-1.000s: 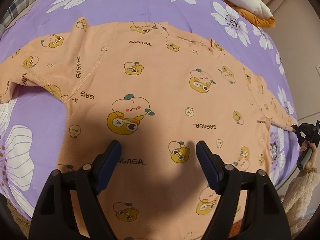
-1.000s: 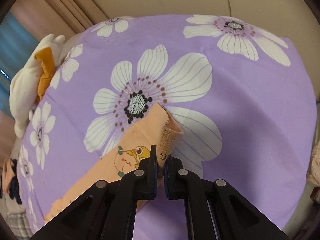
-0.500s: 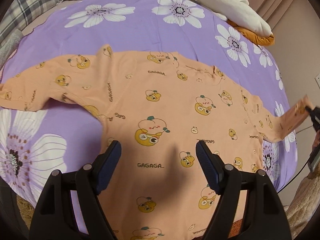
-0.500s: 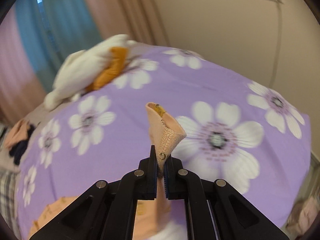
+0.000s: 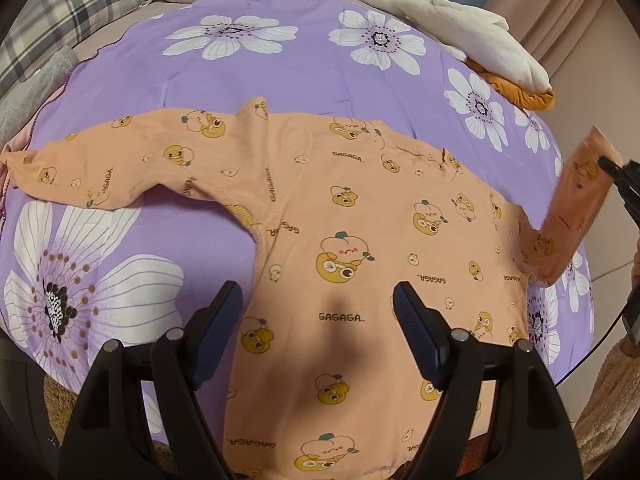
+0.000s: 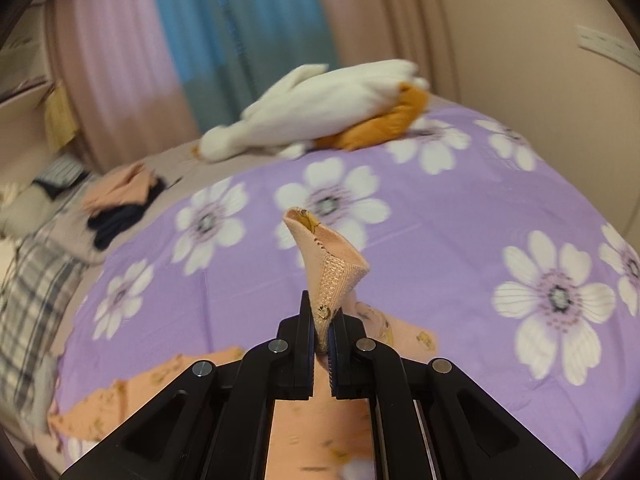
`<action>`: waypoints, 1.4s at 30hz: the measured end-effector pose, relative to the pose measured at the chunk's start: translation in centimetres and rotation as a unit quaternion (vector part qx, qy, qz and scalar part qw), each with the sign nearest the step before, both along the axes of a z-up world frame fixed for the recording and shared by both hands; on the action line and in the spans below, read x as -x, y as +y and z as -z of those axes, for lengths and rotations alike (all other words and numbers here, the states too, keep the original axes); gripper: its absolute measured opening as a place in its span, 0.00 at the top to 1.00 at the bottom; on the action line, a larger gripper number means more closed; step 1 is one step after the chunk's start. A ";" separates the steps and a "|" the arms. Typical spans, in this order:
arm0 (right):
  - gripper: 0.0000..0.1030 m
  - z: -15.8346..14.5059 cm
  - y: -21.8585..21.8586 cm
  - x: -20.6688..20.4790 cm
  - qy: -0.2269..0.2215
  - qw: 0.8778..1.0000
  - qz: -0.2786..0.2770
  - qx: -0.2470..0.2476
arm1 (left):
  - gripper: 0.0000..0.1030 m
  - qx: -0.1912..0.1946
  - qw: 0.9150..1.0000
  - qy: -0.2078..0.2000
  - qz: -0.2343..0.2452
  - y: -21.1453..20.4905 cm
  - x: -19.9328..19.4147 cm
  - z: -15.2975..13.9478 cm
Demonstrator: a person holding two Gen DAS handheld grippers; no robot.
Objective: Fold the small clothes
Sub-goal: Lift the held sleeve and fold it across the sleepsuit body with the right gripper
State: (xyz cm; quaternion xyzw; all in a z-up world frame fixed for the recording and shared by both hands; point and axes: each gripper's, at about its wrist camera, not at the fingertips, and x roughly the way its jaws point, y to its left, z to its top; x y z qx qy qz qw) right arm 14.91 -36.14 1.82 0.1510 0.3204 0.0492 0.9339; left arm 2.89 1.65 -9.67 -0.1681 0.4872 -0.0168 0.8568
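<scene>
Two grippers are in play, and only one is loaded. The right gripper (image 6: 321, 320) is seen clamped tight on the ribbed cuff (image 6: 334, 276) of the peach top's sleeve (image 5: 568, 216); the cuff is pinched at its very edge, presumably so the whole sleeve trails beneath it and can be swung across the body in one sweep. From the left wrist view, that sleeve is seen lifted clear of the bedspread, rising at an angle from the shoulder toward the right gripper (image 5: 618, 172) at the frame's edge.

The left gripper (image 5: 318, 320) is held wide apart and empty above the lower part of the long-sleeved top (image 5: 352, 240), nothing between its blue pads (image 5: 416, 332); it is likely kept ready to pin the fabric or take the hem.

The top itself is spread flat, print side up, on the purple flowered bedspread (image 5: 280, 68), its other sleeve (image 5: 100, 172) stretched out sideways, still unfolded. Farther off, a white plush toy (image 6: 320, 100) and a small pile of clothes (image 6: 120, 196) are left at the bed's far edge, well apart from the working area.
</scene>
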 end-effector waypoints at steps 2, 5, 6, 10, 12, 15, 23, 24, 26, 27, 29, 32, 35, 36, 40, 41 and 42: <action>0.94 0.3 2.0 -0.4 0.006 1.000 -0.024 0.006 | 0.25 0.001 1.000 -0.001 -0.002 0.3 0.2 0.0; 0.94 1.0 5.0 -1.0 0.023 0.997 -0.065 0.015 | 0.25 -0.006 1.000 0.003 -0.004 0.6 0.4 0.2; 0.94 1.5 6.2 -1.3 0.032 0.996 -0.080 0.017 | 0.25 -0.007 1.000 0.004 -0.006 0.8 0.5 0.3; 0.94 2.7 10.2 -1.5 0.051 0.992 -0.112 0.034 | 0.24 -0.003 1.000 0.006 -0.010 1.5 0.8 0.6; 0.94 3.4 11.5 -1.6 0.060 0.990 -0.126 0.034 | 0.24 -0.007 1.000 0.009 -0.012 1.7 0.9 0.7; 0.94 4.8 13.5 -1.5 0.080 0.985 -0.148 0.034 | 0.24 -0.006 1.000 0.012 -0.015 2.1 1.0 1.0; 0.94 9.0 18.5 -1.3 0.135 0.971 -0.187 0.063 | 0.24 0.000 1.000 0.020 -0.018 2.6 1.0 1.5; 0.94 9.8 19.2 -1.2 0.147 0.968 -0.194 0.065 | 0.24 0.000 1.000 0.020 -0.019 2.6 1.0 1.6; 0.94 10.9 20.3 -1.1 0.162 0.963 -0.204 0.068 | 0.24 0.002 1.000 0.021 -0.020 2.7 1.0 1.7; 0.94 11.1 20.6 -1.1 0.166 0.962 -0.205 0.071 | 0.24 0.002 1.000 0.022 -0.020 2.8 1.0 1.7; 0.94 11.9 21.4 -1.1 0.175 0.959 -0.207 0.080 | 0.24 0.002 1.000 0.024 -0.019 2.9 1.0 1.9; 0.94 12.9 21.9 -1.3 0.188 0.956 -0.205 0.092 | 0.24 0.002 0.999 0.026 -0.022 3.2 1.0 2.0; 0.94 13.4 21.9 -1.3 0.192 0.956 -0.203 0.091 | 0.24 0.003 0.999 0.029 -0.026 3.5 1.1 2.2; 0.94 13.4 21.9 -1.3 0.190 0.956 -0.202 0.093 | 0.24 0.003 0.999 0.031 -0.028 3.6 1.1 2.2; 0.94 13.4 21.9 -0.9 0.180 0.958 -0.200 0.098 | 0.24 0.005 0.999 0.031 -0.025 3.6 1.2 2.1; 0.94 13.2 21.7 -0.8 0.180 0.958 -0.200 0.095 | 0.24 0.004 0.999 0.031 -0.025 3.7 1.2 2.0; 0.93 13.2 21.7 -0.7 0.181 0.959 -0.200 0.091 | 0.24 0.004 0.999 0.030 -0.025 3.7 1.2 2.0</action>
